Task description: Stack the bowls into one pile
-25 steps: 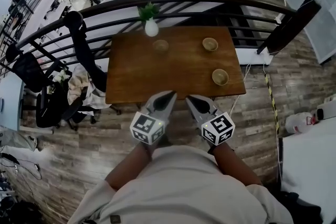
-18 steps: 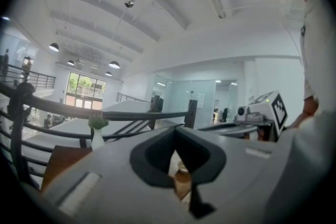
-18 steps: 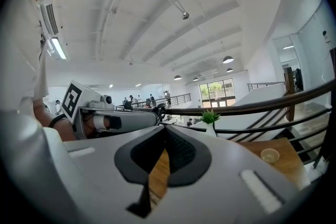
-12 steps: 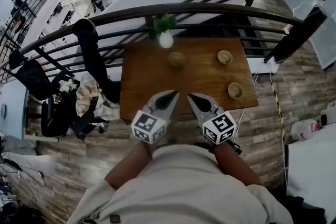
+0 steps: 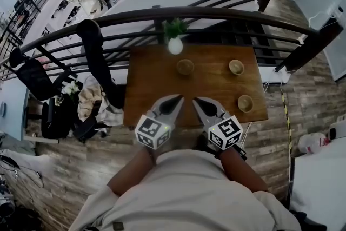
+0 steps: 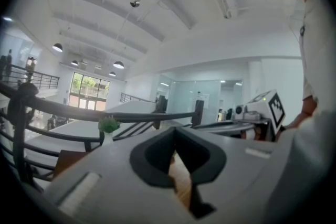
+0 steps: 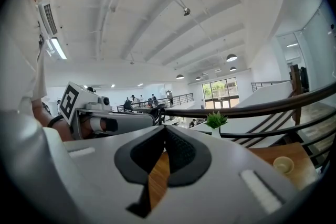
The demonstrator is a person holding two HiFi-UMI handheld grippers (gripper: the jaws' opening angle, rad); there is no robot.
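Observation:
Three small tan bowls stand apart on the brown wooden table (image 5: pixel 154 86): one at the middle back (image 5: pixel 185 66), one at the back right (image 5: pixel 236 66), one near the right front (image 5: pixel 245 103). My left gripper (image 5: pixel 176 99) and right gripper (image 5: pixel 197 100) are held side by side over the table's near edge, both shut and empty, well short of the bowls. In the left gripper view the left gripper's (image 6: pixel 176 132) dark pads meet at their tips. In the right gripper view the right gripper's (image 7: pixel 165 131) pads meet too, and one bowl (image 7: pixel 283 164) shows at the right.
A white vase with a green plant (image 5: pixel 175 42) stands at the table's back edge, next to the middle bowl. A dark railing (image 5: pixel 227 12) curves behind the table. A chair piled with clothes (image 5: pixel 81 103) stands left of the table on a wooden floor.
The table and bowls have come nearer and now lie straight ahead of me. Both grippers kept their pose side by side, now over the table's near edge, and stayed shut.

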